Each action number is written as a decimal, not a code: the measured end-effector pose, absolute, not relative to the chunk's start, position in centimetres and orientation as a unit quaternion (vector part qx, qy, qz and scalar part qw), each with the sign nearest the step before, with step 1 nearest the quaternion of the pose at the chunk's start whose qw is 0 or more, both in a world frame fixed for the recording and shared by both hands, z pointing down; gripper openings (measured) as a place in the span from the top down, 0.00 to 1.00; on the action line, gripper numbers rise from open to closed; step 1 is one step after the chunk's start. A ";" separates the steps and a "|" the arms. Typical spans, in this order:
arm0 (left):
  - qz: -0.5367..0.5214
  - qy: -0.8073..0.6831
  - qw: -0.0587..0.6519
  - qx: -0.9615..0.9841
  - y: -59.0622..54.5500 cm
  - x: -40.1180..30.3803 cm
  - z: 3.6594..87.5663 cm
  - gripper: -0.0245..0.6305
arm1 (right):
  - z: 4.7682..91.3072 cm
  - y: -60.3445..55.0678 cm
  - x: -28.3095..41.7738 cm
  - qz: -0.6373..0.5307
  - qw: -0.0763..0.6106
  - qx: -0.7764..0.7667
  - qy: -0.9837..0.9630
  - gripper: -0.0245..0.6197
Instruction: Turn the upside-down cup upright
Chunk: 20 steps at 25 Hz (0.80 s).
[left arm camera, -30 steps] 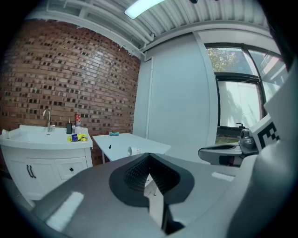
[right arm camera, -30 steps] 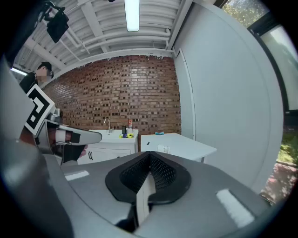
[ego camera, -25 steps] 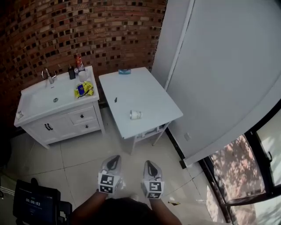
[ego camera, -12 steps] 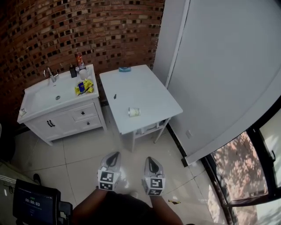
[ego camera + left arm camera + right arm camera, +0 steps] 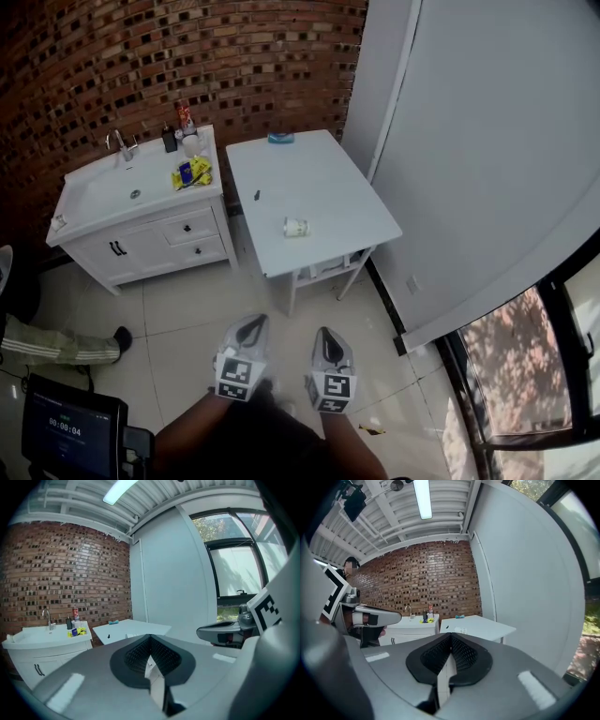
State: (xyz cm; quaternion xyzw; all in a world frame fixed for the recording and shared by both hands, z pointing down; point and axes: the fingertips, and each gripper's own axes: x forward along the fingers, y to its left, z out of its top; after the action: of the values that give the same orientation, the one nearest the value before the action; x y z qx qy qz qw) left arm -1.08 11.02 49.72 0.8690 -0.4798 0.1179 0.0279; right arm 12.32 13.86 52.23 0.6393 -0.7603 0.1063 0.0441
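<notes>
A small white cup (image 5: pixel 295 227) sits near the front of the white table (image 5: pixel 328 183); it is too small here to tell how it is turned. In the right gripper view the cup (image 5: pixel 461 630) is a pale speck on the table (image 5: pixel 485 626) far ahead. My left gripper (image 5: pixel 251 328) and right gripper (image 5: pixel 324 338) hover side by side over the floor tiles, well short of the table. Both are shut with nothing between the pads. The left gripper (image 5: pixel 150 637) and right gripper (image 5: pixel 451 637) show closed ribbed pads in their own views.
A white vanity (image 5: pixel 141 239) with a sink, faucet, bottles and a yellow packet (image 5: pixel 190 173) stands left of the table. A blue item (image 5: pixel 280 138) and a small dark item (image 5: pixel 256 196) lie on the table. A person's leg (image 5: pixel 56 342) and a screen device (image 5: pixel 70 431) are at the lower left.
The view has swung, so table and vanity sit further right and higher. A person's leg has come into view at the left. Both grippers stay shut, low and side by side.
</notes>
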 end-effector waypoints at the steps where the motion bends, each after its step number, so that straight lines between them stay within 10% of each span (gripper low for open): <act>1: 0.118 -0.481 0.031 0.868 10.8 -1.1 49.9 0.97 | 52.5 13.7 12.6 0.109 0.046 0.641 -0.759 0.94; 20: 0.123 -0.487 0.092 0.859 -3.7 2.1 54.3 0.97 | 55.0 -0.6 15.5 0.122 0.104 0.620 -0.768 0.94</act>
State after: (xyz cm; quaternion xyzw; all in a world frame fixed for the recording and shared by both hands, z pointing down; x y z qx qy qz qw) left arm 2.14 -3.74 54.28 0.8594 -0.4875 0.1234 0.0924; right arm 15.45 -0.64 54.98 0.6197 -0.7683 0.1217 0.1039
